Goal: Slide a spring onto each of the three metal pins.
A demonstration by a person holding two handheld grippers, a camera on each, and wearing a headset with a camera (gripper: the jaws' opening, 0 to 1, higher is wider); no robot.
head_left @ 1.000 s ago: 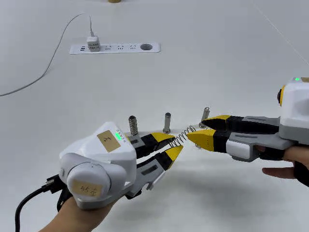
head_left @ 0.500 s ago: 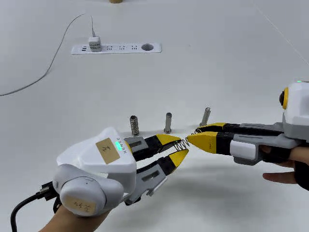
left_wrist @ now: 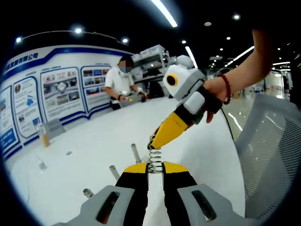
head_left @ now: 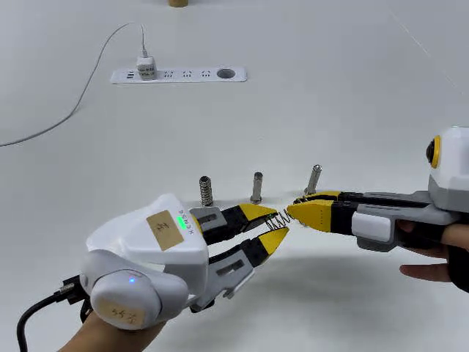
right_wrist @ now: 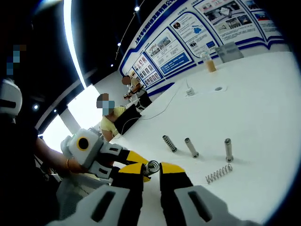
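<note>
Three metal pins stand in a row on the white table: the left pin (head_left: pixel 207 191) wears a spring, the middle pin (head_left: pixel 257 187) and the right pin (head_left: pixel 314 179) are bare. In front of them a spring (head_left: pixel 278 218) hangs in the air between both grippers. My left gripper (head_left: pixel 267 224) is shut on one end, seen between its jaws as the spring (left_wrist: pixel 154 159). My right gripper (head_left: pixel 296 210) is shut on the other end, the spring (right_wrist: pixel 151 166). Another loose spring (right_wrist: pixel 218 173) lies on the table near the right pin (right_wrist: pixel 228 149).
A white power strip (head_left: pixel 187 74) with a plugged charger (head_left: pixel 146 68) and its cable lies at the far side of the table. People sit at a far bench (right_wrist: pixel 113 120). A mesh chair back (left_wrist: pixel 273 141) stands to the right.
The two grippers have closed in on each other. The stretch of spring showing between them is shorter than a second ago. The pins have not moved.
</note>
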